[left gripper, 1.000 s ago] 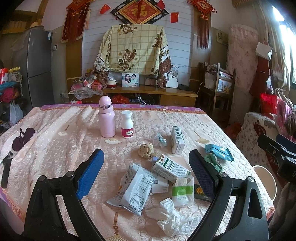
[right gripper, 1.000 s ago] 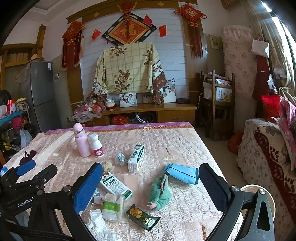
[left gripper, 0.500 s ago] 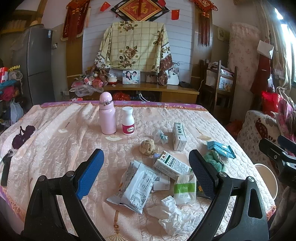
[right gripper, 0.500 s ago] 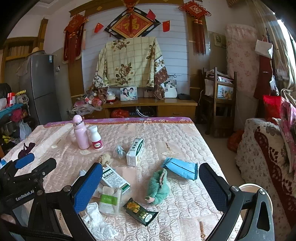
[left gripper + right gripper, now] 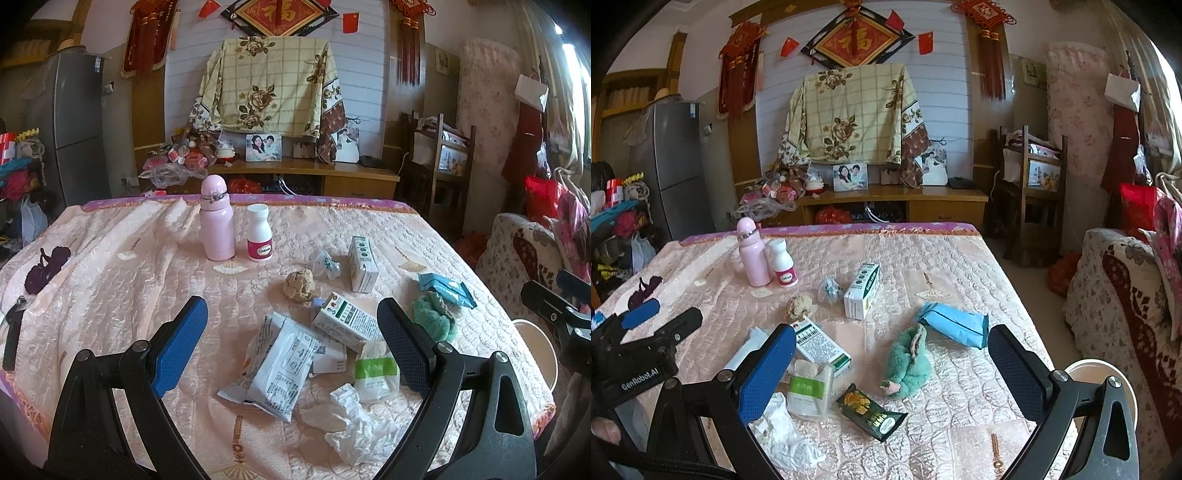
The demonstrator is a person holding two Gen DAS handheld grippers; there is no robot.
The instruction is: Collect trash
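Note:
Trash lies on the pink quilted table (image 5: 110,280): a white wrapper (image 5: 280,365), crumpled white tissue (image 5: 347,424), a green-white packet (image 5: 375,373), a green-white box (image 5: 345,319), a brown paper ball (image 5: 299,286), and in the right wrist view a dark snack wrapper (image 5: 871,410) and blue pack (image 5: 951,325). My left gripper (image 5: 291,343) is open and empty above the white wrapper. My right gripper (image 5: 892,373) is open and empty above the green plush toy (image 5: 908,365).
A pink bottle (image 5: 217,229) and white pill bottle (image 5: 259,238) stand at the back, with an upright box (image 5: 364,264) to their right. A white bin (image 5: 1108,387) sits off the table's right edge beside a quilted sofa (image 5: 1126,295). A black hair clip (image 5: 46,264) lies left.
Both grippers have tilted slightly down and drifted forward over the trash pile; the table objects sit lower and nearer in view. Both stay open.

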